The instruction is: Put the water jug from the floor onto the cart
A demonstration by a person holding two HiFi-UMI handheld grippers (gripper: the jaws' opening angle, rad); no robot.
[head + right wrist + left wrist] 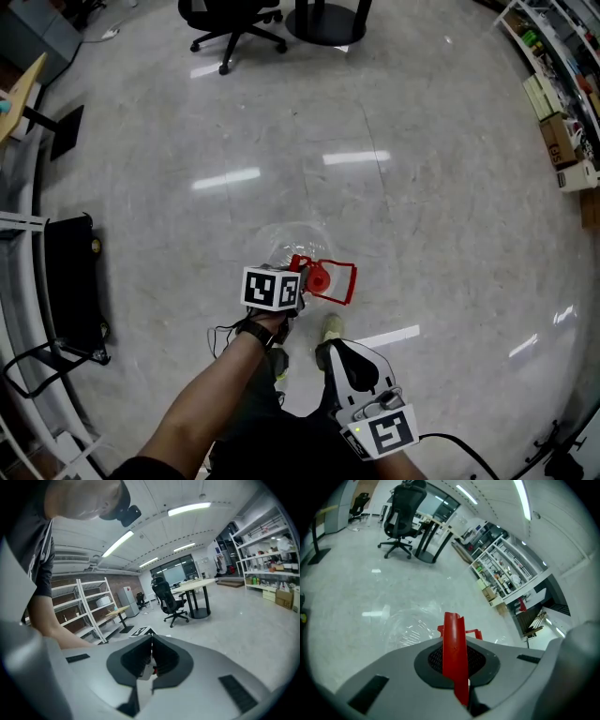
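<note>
Left gripper (457, 667) jaws pinch the flat red plastic handle (453, 634) of the clear, rounded water jug (295, 242), over the glossy floor (422, 187); its long axis appears vertical, neck uppermost. Right gripper (151, 660) jaws pressed together, empty.

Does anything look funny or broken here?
Nothing looks broken or spilled. The clear water jug is just held by its thin red handle, pinched in the left gripper.

Far left, the cart (70, 272); water jug (295, 242) before left tool (298, 279); chair (234, 19) beyond.
</note>
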